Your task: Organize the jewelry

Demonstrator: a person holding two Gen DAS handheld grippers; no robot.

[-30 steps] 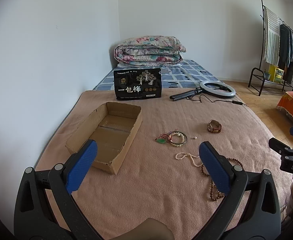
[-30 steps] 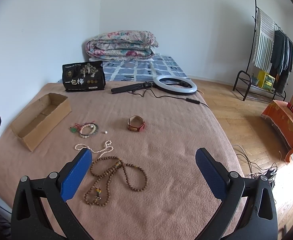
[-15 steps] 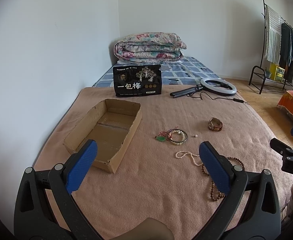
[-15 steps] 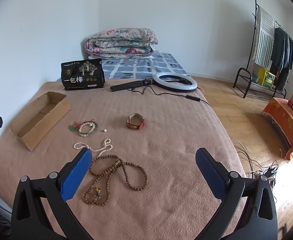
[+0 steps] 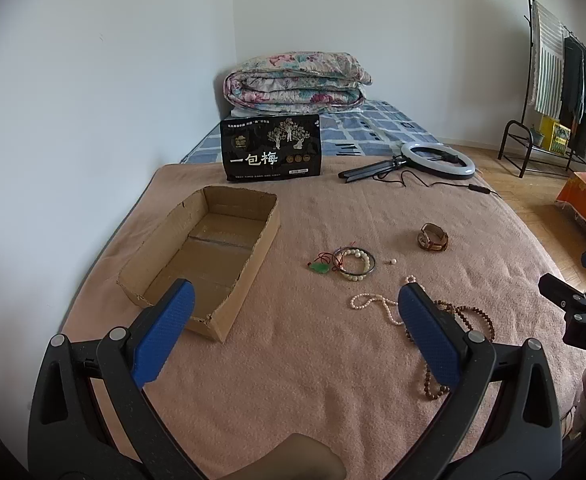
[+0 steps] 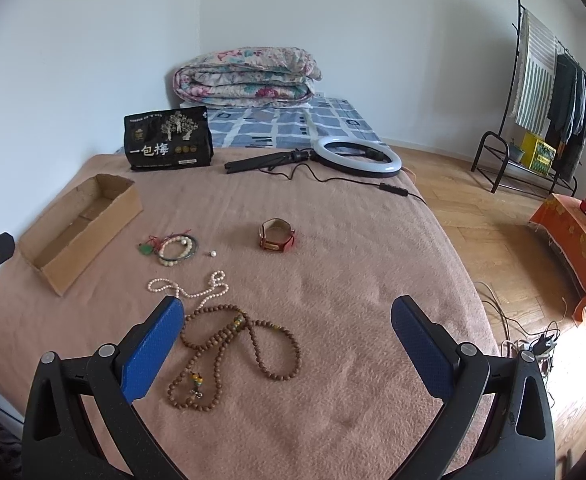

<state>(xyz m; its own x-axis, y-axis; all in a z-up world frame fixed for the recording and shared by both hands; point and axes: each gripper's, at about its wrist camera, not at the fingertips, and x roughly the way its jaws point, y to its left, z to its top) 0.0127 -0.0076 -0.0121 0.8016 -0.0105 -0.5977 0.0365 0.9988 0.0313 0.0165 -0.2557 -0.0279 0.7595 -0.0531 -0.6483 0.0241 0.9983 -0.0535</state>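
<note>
An open, empty cardboard box lies at the left of the pink blanket. Jewelry lies right of it: bead bracelets with a green pendant, a loose pearl, a pearl necklace, a brown wooden bead necklace and a brown leather watch. My left gripper is open and empty above the blanket near the box. My right gripper is open and empty over the wooden beads.
A black snack bag stands behind the box. A ring light with tripod and cable lies at the back. A folded quilt sits on the mattress beyond. A clothes rack and wooden floor are to the right.
Both grippers have drifted slightly, so the view shifts a little. The jewelry and box have not moved. Both grippers stay open.
</note>
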